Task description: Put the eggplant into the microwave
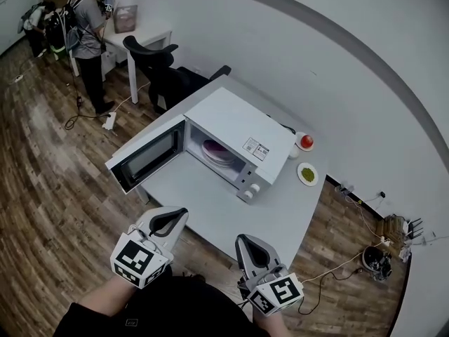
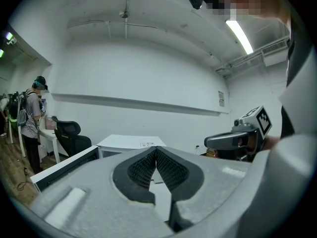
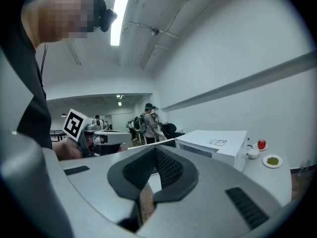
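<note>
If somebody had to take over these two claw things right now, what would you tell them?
Left gripper: shut, empty, held short of the table.
Right gripper: shut, empty, beside it.
Microwave stands on the table with its door swung open. A purplish shape inside, perhaps the eggplant, is too small to be sure of.
Done: door open.
Left: check that the eggplant is in; none shows outside.

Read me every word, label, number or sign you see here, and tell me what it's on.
Sticker on the microwave top: print too small to read.
Notice on the wall: too small to read.
Square marker on the left gripper, another on the right gripper: patterns only, no words.
Nothing is legible.
</note>
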### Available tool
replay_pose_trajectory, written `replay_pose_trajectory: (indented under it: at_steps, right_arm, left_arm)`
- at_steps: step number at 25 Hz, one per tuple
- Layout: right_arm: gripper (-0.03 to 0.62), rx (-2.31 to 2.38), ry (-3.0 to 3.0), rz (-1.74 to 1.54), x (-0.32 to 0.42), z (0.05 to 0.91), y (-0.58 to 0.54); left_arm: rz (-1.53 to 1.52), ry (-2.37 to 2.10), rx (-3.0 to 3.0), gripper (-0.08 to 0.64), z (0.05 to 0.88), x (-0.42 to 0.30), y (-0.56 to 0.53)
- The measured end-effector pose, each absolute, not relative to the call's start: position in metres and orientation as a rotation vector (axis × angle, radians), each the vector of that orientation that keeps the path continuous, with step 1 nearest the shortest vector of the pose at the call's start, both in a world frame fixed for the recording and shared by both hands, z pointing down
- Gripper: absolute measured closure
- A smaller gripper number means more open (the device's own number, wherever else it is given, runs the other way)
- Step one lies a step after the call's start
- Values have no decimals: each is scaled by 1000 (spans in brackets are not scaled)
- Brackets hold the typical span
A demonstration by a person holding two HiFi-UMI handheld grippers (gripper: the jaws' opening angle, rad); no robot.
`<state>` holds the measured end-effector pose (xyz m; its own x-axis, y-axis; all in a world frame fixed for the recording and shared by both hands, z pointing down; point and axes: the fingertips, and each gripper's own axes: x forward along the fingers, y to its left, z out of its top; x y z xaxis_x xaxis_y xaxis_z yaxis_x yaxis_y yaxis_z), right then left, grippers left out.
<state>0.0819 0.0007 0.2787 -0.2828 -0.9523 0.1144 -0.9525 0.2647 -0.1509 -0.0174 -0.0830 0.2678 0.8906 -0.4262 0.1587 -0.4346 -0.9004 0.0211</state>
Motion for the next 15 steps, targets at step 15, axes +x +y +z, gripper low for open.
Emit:
replay_pose_trajectory:
  at_steps: [15]
  right_arm:
    - [578, 1866, -2508, 317, 81, 285, -5]
  left_arm:
    - [257, -674, 3000, 551, 271, -16, -82]
